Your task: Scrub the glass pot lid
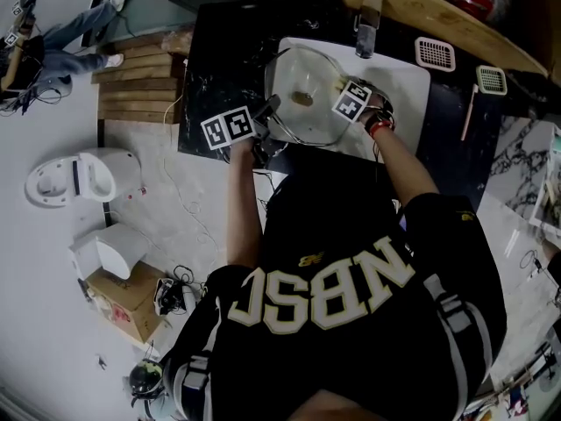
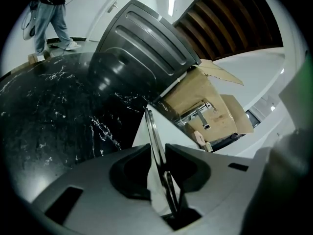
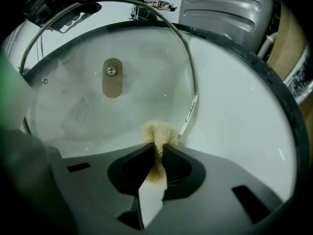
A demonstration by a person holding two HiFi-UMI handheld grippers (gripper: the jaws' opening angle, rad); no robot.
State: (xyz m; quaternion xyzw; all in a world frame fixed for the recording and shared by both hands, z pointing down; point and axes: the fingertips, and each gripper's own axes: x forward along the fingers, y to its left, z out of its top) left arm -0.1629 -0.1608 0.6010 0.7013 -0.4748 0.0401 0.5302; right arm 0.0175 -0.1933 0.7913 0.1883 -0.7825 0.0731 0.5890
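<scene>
The glass pot lid (image 1: 307, 95) with a metal rim and a tan knob plate (image 3: 112, 77) is held tilted over the white sink (image 1: 399, 86). My left gripper (image 1: 263, 125) is shut on the lid's rim (image 2: 155, 141), which runs edge-on between its jaws. My right gripper (image 1: 368, 112) is shut on a tan scrub pad (image 3: 159, 133). The pad rests against the glass near the lid's lower rim (image 3: 193, 102).
A faucet (image 1: 366, 26) stands at the sink's back. Black marbled counter (image 1: 223, 51) surrounds the sink. Two small drain baskets (image 1: 436, 53) sit at the right. A grey ribbed bin (image 2: 142, 43) and a cardboard box (image 2: 205, 106) show in the left gripper view. A person (image 2: 51, 13) stands farther off.
</scene>
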